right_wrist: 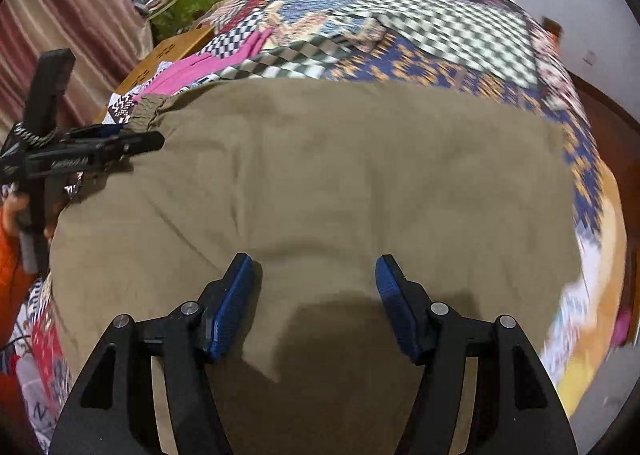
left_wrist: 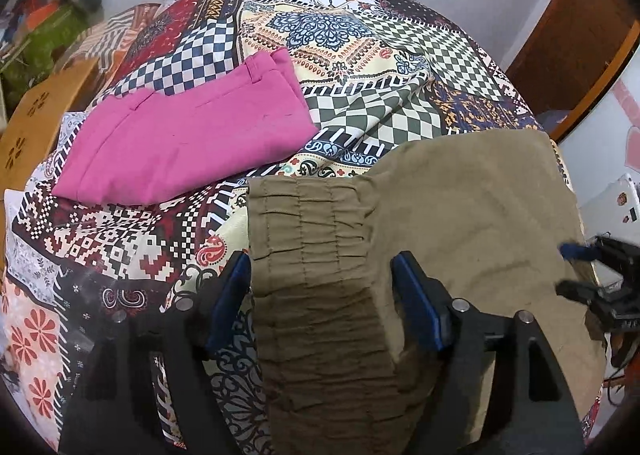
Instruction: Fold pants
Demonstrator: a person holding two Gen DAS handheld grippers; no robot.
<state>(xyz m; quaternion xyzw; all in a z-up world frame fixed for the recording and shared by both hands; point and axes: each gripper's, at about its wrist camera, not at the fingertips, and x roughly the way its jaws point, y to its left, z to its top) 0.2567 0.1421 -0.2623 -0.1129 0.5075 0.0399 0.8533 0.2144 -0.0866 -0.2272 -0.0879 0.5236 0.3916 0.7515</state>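
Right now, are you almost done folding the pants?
Partly. The pink pants already lie folded on the patterned bedspread. The olive pants are in hand: spread flat, with the left gripper open around the elastic waistband and the right gripper open over the cloth. No fold shows in them yet, so they are what's left.

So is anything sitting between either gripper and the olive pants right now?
Nothing visible. The left gripper is open astride the elastic waistband of the olive pants, and the right gripper is open directly over the bare fabric.
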